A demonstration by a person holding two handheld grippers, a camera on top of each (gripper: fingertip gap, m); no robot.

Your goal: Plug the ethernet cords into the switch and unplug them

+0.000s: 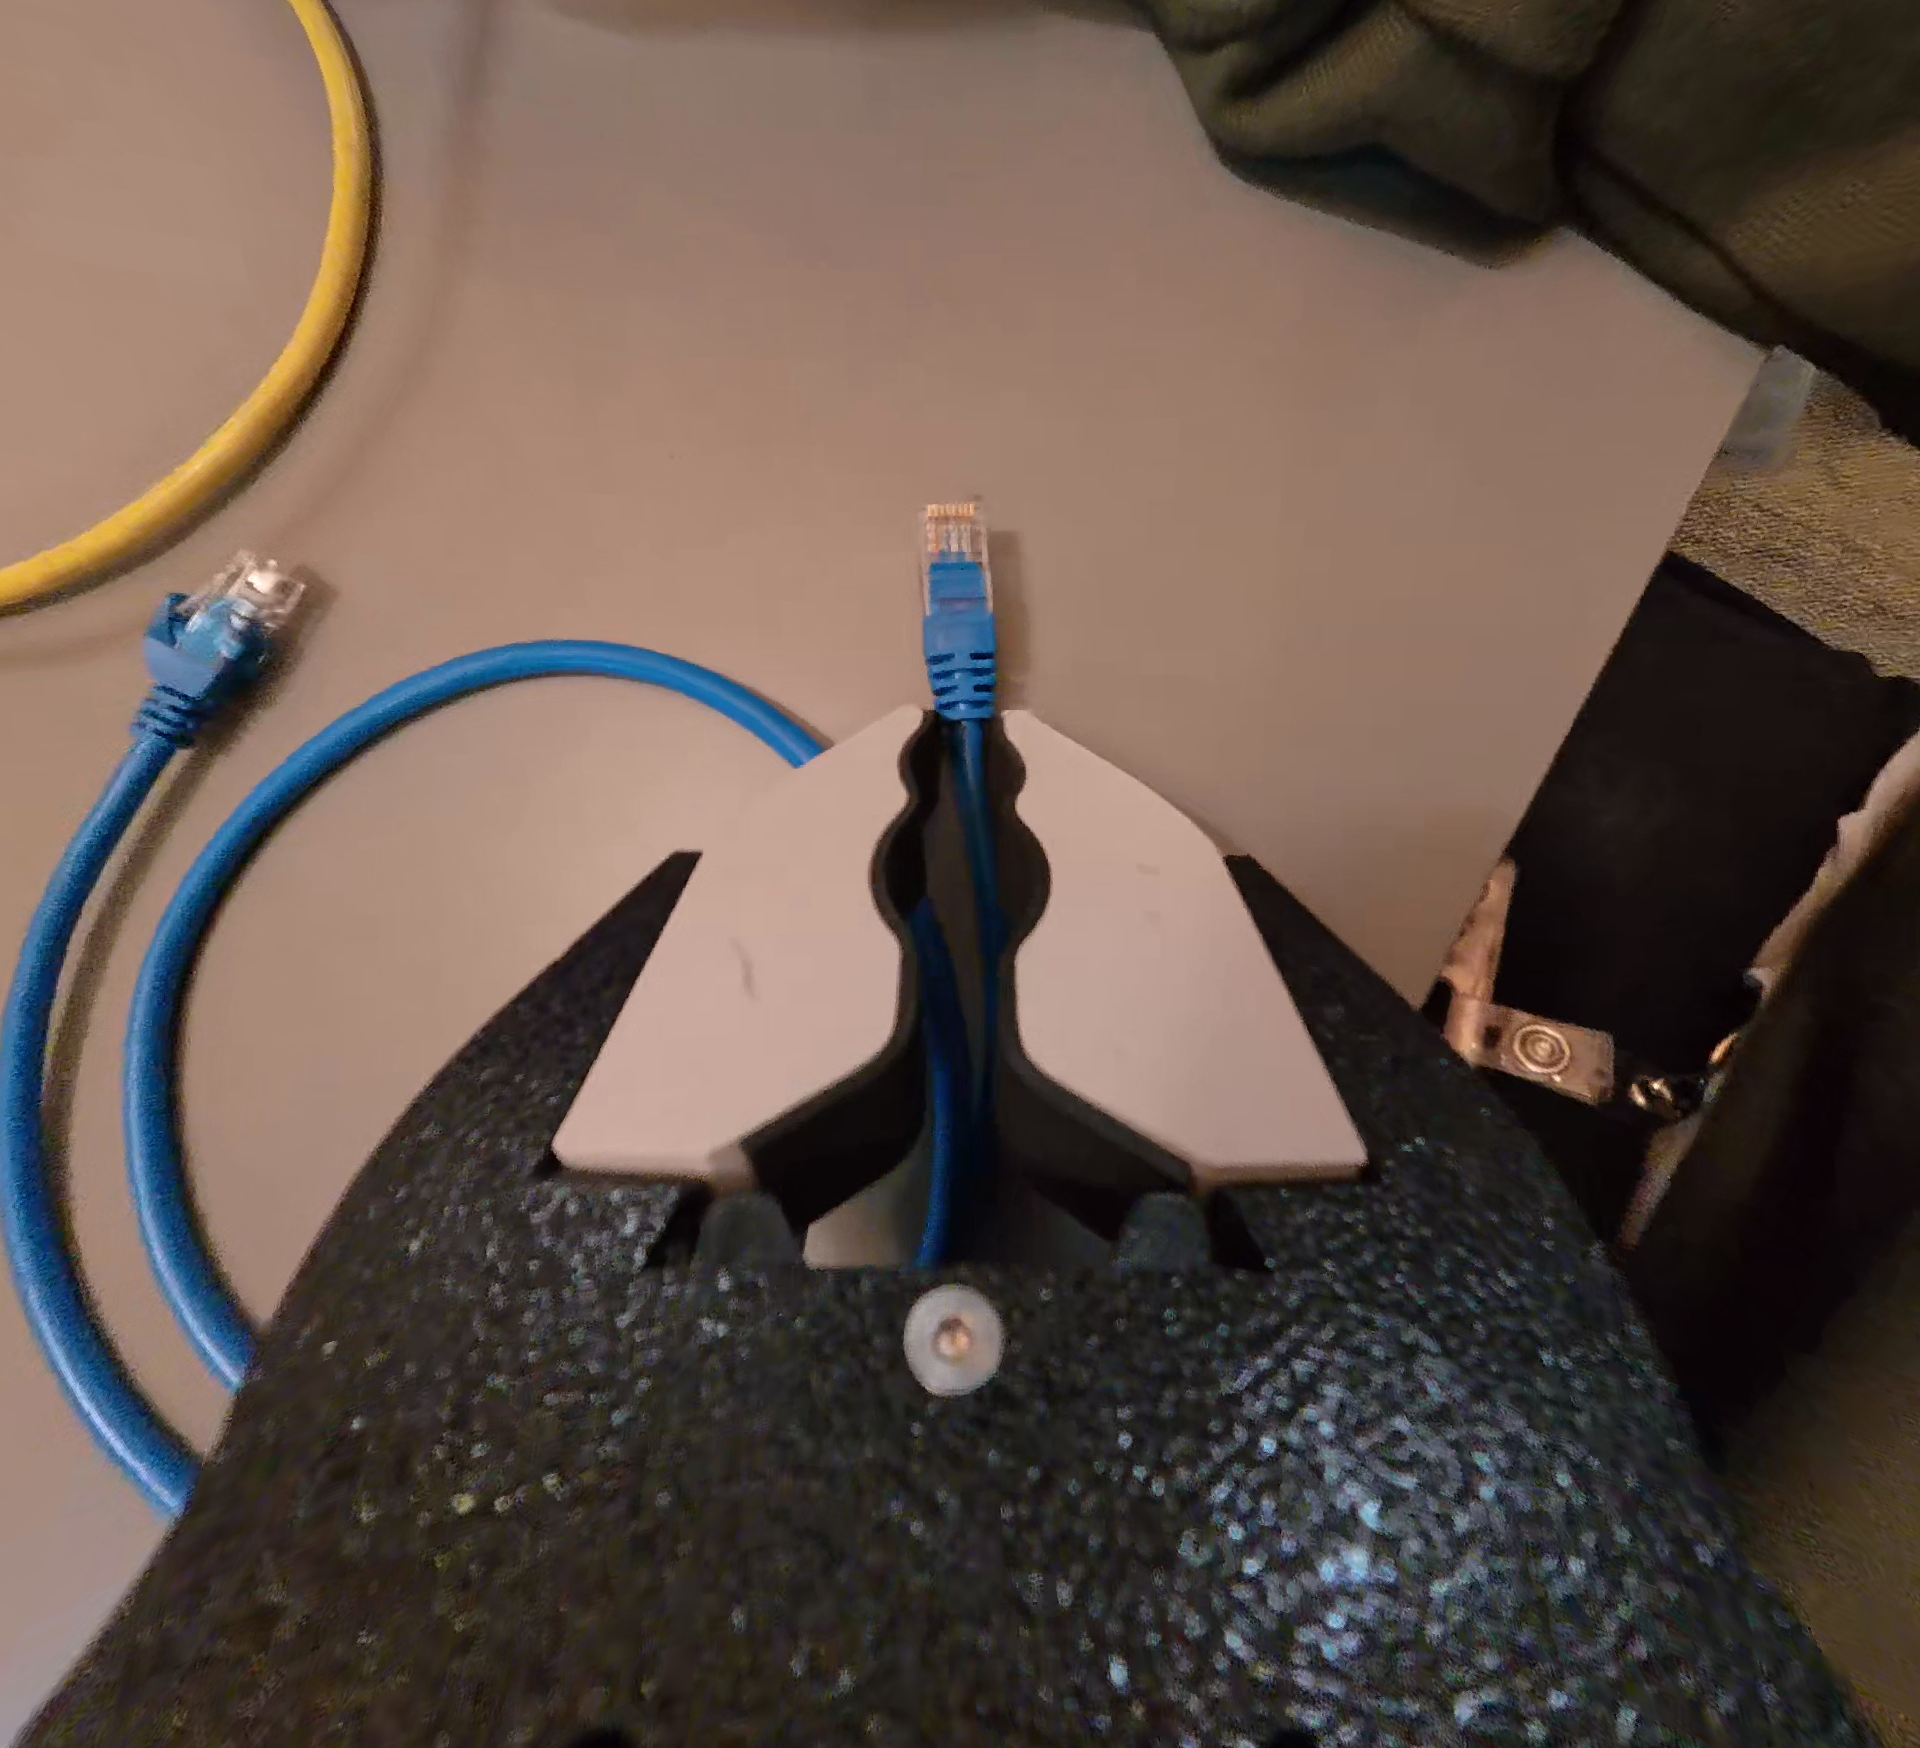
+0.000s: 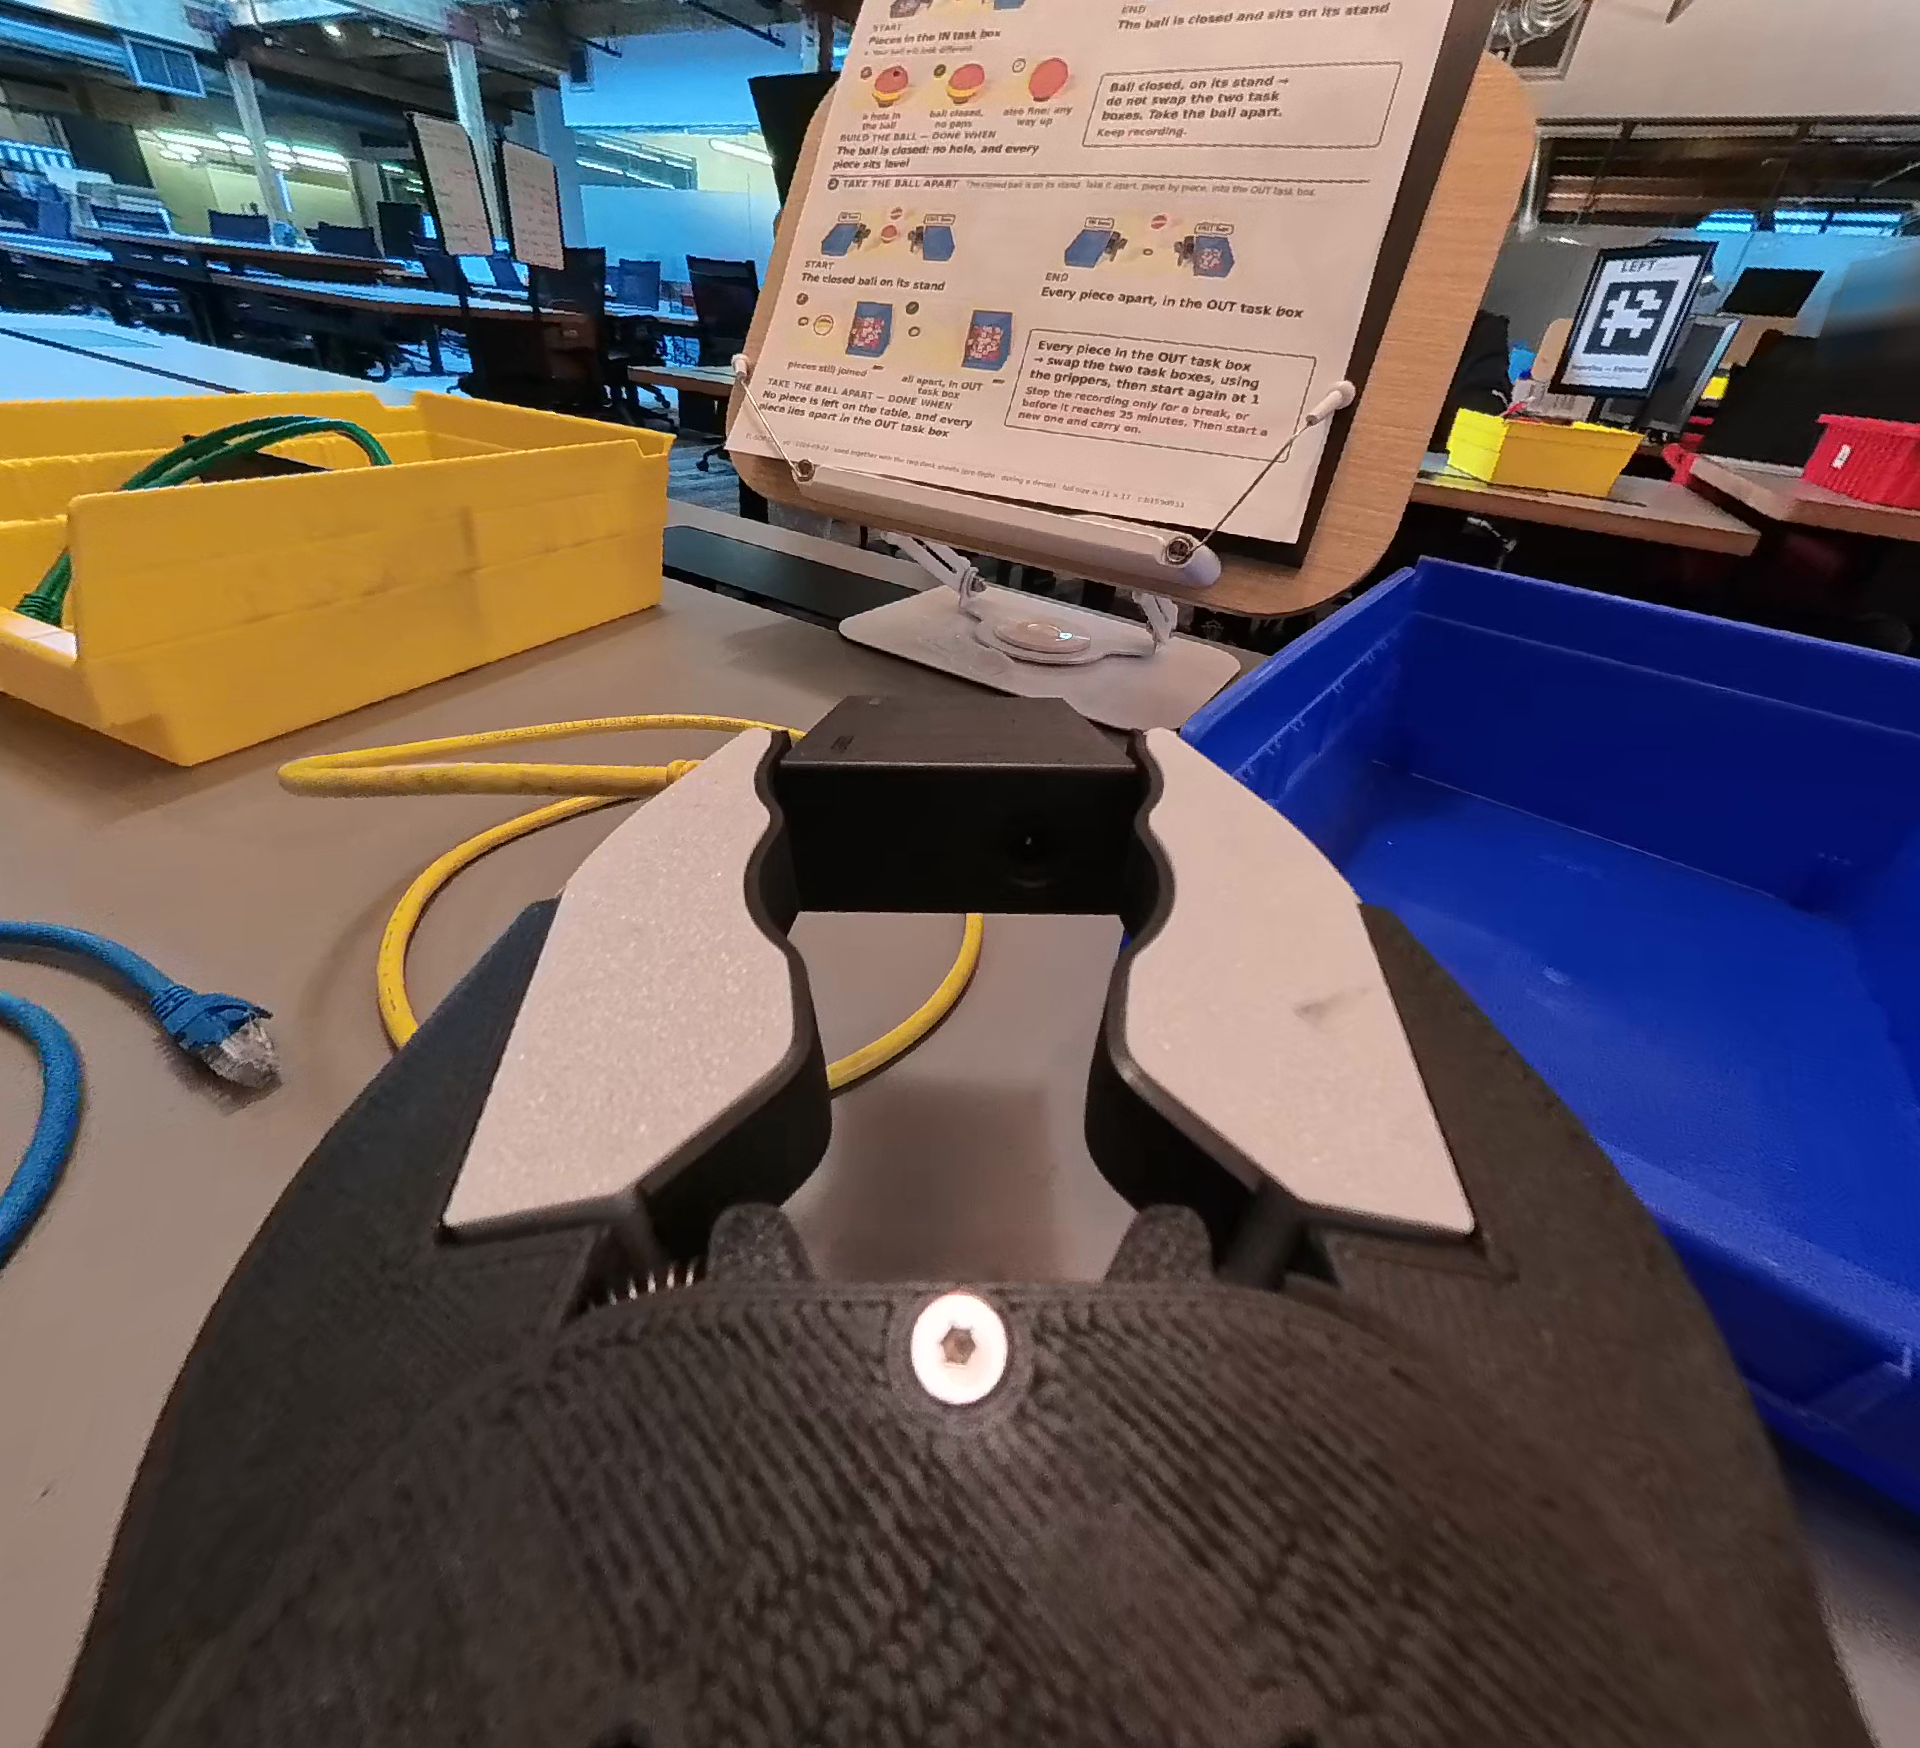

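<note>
My left gripper [image 1: 964, 719] is shut on a blue ethernet cord [image 1: 971, 825]; its clear plug [image 1: 956, 568] sticks out past the fingertips, above the grey table. The cord's other plug [image 1: 223, 612] lies on the table at the left and also shows in the right wrist view [image 2: 213, 1033]. A yellow cord [image 1: 322, 244] curves at the upper left. My right gripper [image 2: 958, 753] is shut on a small black switch [image 2: 956, 810] and holds it a little above the table. The yellow cord [image 2: 499, 773] lies looped under and behind it. The switch's ports are hidden.
A yellow bin [image 2: 343, 586] with a green cord [image 2: 208, 457] stands at the back left. A blue bin [image 2: 1621, 919] stands close on the right. A stand with an instruction sheet [image 2: 1122, 244] rises behind the switch. A person's olive sleeve [image 1: 1507, 36] is near the table's right edge [image 1: 1662, 659]. Some 25 cm of space lies between my two pairs of fingers.
</note>
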